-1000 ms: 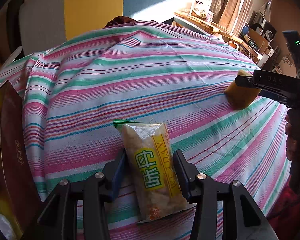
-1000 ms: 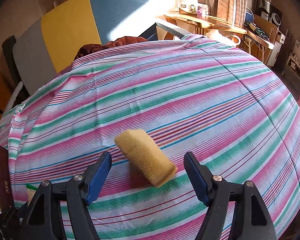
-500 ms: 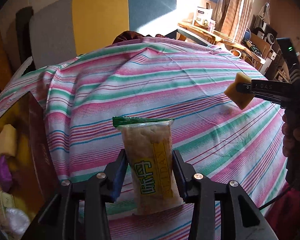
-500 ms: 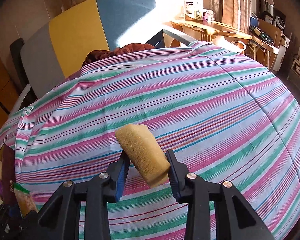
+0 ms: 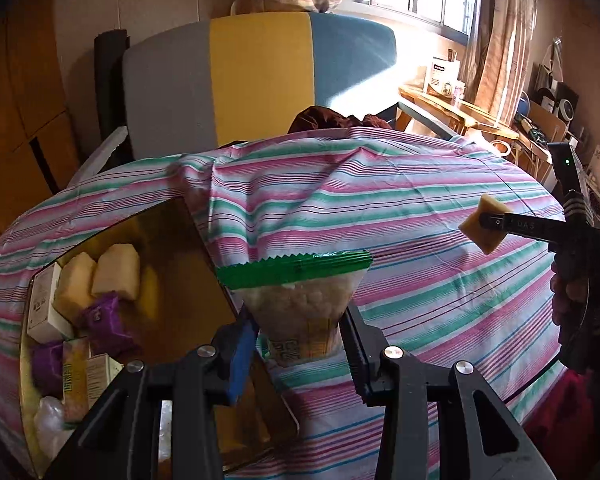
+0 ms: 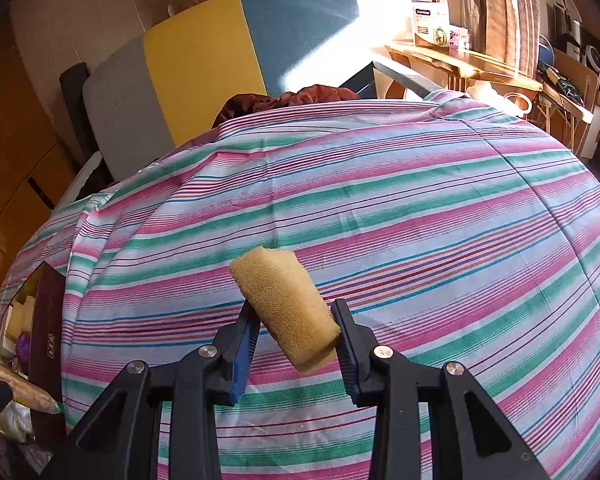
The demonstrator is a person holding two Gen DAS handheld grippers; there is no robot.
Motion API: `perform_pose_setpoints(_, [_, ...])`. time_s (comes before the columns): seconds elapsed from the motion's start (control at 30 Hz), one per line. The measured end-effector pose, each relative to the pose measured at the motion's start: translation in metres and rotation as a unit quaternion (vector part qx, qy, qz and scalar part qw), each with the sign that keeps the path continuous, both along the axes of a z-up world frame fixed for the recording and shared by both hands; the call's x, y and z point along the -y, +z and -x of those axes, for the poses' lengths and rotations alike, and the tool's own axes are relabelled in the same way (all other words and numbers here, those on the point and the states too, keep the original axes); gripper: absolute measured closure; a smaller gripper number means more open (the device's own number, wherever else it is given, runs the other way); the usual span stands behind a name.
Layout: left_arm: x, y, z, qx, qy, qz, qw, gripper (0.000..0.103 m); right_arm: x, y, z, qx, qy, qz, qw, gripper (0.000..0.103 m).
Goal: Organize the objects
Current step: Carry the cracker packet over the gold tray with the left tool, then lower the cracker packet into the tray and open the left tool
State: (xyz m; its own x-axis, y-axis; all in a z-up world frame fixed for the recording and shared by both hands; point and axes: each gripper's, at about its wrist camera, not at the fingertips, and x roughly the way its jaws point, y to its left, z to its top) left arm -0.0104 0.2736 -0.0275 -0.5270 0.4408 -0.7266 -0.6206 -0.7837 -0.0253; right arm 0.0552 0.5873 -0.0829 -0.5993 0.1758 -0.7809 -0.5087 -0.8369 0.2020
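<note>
My left gripper (image 5: 300,344) is shut on a clear snack packet (image 5: 298,304) with a green top seal and yellow label, held up above the striped tablecloth (image 5: 400,216), just right of a gold-lined box (image 5: 188,256). My right gripper (image 6: 296,336) is shut on a yellow sponge (image 6: 286,310), lifted above the cloth. The sponge (image 5: 485,229) and right gripper also show at the right of the left wrist view. The packet (image 6: 18,386) shows at the far left of the right wrist view.
The open box holds several items: yellow sponges (image 5: 114,272), purple packets (image 5: 104,316), small cartons (image 5: 44,304). Its dark red wall (image 6: 50,332) shows at the left of the right wrist view. A grey, yellow and blue panel (image 5: 256,76) stands behind the table. A cluttered desk (image 6: 480,64) is at the back right.
The right gripper closed on the sponge and lifted it. The left gripper raised the packet off the cloth and moved left, bringing the open box into view.
</note>
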Motion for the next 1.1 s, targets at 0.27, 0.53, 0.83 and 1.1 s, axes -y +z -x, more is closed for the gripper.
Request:
perform_pose_setpoints(0.27, [0.028, 0.015, 0.004, 0.018, 0.017, -0.030, 0.9993, 0.066, 0.005, -0.004, 0.001, 0.011, 0.002, -0.002, 1.000, 0.067])
perform_pose_setpoints(0.53, [0.063, 0.022, 0.025, 0.060, 0.047, -0.074, 0.9943, 0.066, 0.006, -0.001, 0.000, 0.011, 0.001, -0.007, 1.000, 0.067])
perform_pose_setpoints(0.83, [0.087, -0.008, 0.099, 0.090, 0.078, -0.014, 0.9928, 0.066, 0.017, 0.014, 0.003, -0.008, 0.024, -0.012, 1.000, 0.067])
perform_pose_setpoints(1.1, [0.052, -0.042, 0.162, 0.082, 0.086, 0.042, 0.9920, 0.055, 0.024, 0.016, 0.006, -0.010, 0.037, -0.016, 0.999, 0.067])
